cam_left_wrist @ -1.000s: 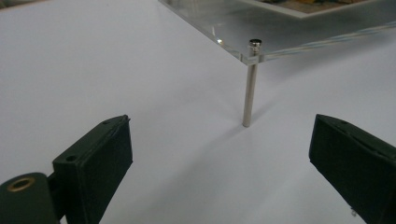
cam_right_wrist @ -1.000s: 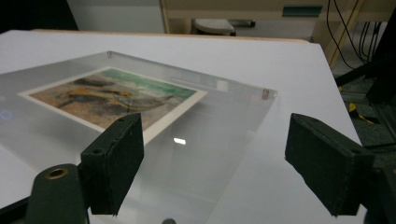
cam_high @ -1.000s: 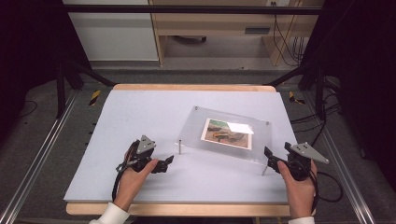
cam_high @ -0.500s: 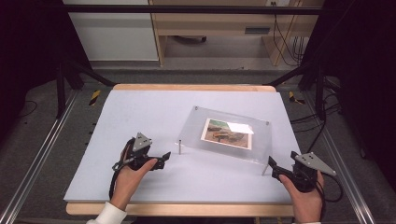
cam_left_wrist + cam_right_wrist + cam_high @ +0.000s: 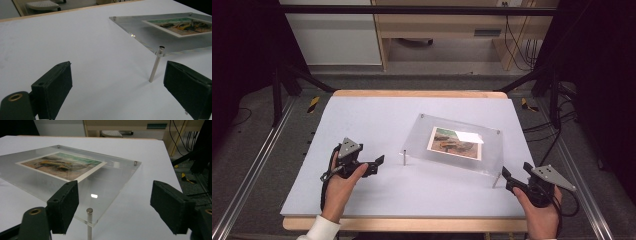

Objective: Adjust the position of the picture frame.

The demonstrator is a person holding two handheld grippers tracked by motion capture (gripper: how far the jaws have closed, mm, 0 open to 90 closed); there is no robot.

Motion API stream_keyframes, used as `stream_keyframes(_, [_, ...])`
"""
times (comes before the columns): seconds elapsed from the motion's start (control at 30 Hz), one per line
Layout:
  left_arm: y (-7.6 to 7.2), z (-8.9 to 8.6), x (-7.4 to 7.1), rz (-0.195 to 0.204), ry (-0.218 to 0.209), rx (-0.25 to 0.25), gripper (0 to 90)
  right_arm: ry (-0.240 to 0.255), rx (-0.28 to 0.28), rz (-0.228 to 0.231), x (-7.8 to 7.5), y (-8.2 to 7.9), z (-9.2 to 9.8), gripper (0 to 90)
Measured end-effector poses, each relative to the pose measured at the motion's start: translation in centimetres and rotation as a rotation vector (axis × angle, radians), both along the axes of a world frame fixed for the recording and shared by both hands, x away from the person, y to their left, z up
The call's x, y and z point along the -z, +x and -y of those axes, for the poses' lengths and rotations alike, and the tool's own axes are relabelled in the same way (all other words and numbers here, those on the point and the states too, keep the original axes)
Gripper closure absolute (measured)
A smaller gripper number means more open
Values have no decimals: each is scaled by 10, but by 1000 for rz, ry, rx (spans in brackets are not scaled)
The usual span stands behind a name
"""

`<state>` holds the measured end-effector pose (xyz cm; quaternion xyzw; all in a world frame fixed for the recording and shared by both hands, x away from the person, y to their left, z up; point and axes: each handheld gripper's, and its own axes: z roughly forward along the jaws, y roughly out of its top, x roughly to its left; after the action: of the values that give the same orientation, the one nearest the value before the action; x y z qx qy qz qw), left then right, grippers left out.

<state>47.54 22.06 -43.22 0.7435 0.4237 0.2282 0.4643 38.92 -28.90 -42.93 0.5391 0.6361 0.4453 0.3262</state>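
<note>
Evidently you had set everything around the clear acrylic photo frame (image 5: 452, 145), which stood on the white table top (image 5: 377, 120) right of the table's middle, its far edge low and its near edge raised on thin metal standoff legs. That tilt is, I judge, why the printed picture (image 5: 455, 143) sandwiched inside faced up toward you and caught a glare patch at its far right corner.

Left of the frame, you held the left gripper (image 5: 380, 161) just clear of the frame's near-left leg (image 5: 405, 157), jaws spread and empty. In the left gripper view that leg (image 5: 156, 65) stood ahead of the gap, nearer the right-hand pad, untouched, which suggests you were lining up on it rather than gripping.

At the frame's near-right corner, you held the right gripper (image 5: 505, 176) just beside the near-right leg (image 5: 495, 181). Its jaws had just been closing a little, yet they stood wide apart, gripping nothing. In the right gripper view the leg (image 5: 89, 223) and its cap rose between the pads, closer to the left-hand one, with the acrylic corner over it; neither pad pressed on anything.

Both hands kept low at the frame's near side, probably so the legs could be taken from the ends you could reach.
</note>
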Motion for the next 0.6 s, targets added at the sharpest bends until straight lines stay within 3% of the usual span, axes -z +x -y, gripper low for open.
stream_keyframes(0.37, [-4, 16, 3, -5, 27, 50, 117, 0, 8, -10, 1, -13, 3, 328])
stream_keyframes(0.6, [-5, 26, 8, -11, 54, 77, 144, -1, -26, -28, 7, -28, 1, 374])
